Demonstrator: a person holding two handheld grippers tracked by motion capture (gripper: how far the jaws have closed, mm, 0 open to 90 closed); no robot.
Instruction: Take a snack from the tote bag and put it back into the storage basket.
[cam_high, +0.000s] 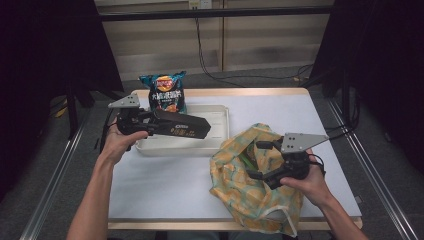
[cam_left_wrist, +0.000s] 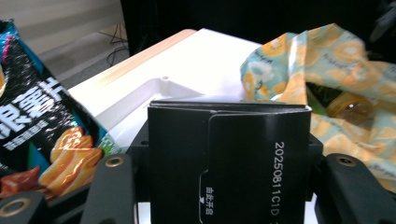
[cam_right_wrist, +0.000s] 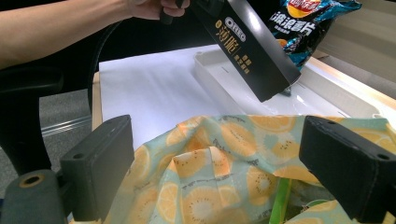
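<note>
My left gripper (cam_high: 149, 123) is shut on one end of a long black biscuit box (cam_high: 183, 128), which it holds level above a white tray (cam_high: 220, 118). The left gripper view shows the box end (cam_left_wrist: 233, 135) clamped between the jaws of the left gripper (cam_left_wrist: 229, 186). My right gripper (cam_high: 255, 160) is open over the mouth of a yellow-and-mint fruit-print bag (cam_high: 250, 192). In the right gripper view, the bag's fabric (cam_right_wrist: 261, 135) lies between and below the spread jaws of the right gripper (cam_right_wrist: 223, 156). A bottle (cam_left_wrist: 348, 105) sits inside the bag.
A blue and black crisps packet (cam_high: 165, 92) stands upright at the tray's far left corner. The white table top (cam_high: 165, 185) has bare room in front of the tray. Something green (cam_right_wrist: 280, 200) shows inside the bag. Dark curtains flank the table.
</note>
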